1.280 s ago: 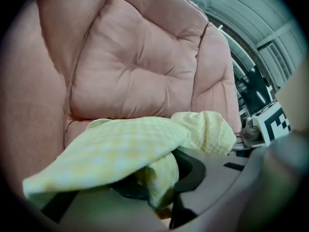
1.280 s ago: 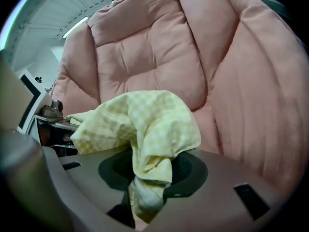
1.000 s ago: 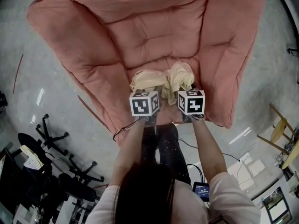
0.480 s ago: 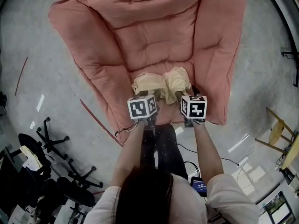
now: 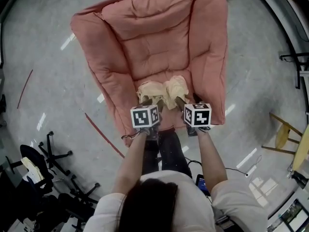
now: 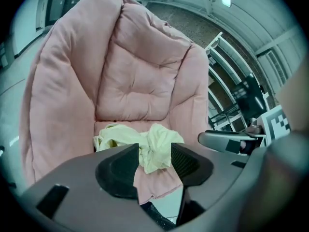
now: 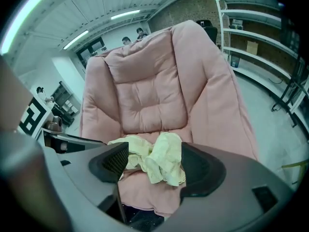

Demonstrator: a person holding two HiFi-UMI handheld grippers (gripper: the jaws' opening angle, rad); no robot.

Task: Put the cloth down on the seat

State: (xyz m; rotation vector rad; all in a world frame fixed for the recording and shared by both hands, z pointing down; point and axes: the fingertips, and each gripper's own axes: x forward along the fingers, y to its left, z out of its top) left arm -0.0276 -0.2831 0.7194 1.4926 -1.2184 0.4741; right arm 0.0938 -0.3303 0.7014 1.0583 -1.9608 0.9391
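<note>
The crumpled pale yellow cloth [image 5: 161, 91] lies loose at the front of the pink padded chair's seat [image 5: 154, 57]. My left gripper [image 5: 152, 103] hovers just in front of the cloth's left part, jaws open and empty. My right gripper [image 5: 186, 102] sits level with it at the cloth's right part, also open and empty. In the left gripper view the cloth [image 6: 145, 146] shows beyond the spread jaws of the left gripper [image 6: 154, 161], clear of the pads. The right gripper view shows the same: cloth [image 7: 154, 161] on the cushion past the right gripper [image 7: 154, 167].
The chair's tall back and side wings [image 5: 207, 52] wrap round the seat. Dark-trousered legs [image 5: 166, 149] stand at its front edge. Black office chairs [image 5: 48, 149] crowd the lower left floor, and a wooden stool [image 5: 285, 134] stands at the right. Metal shelving [image 7: 260, 23] lines the wall.
Both grippers have opened and let go of the cloth, then drawn back a little towards the person. The cloth now rests by itself on the seat's front.
</note>
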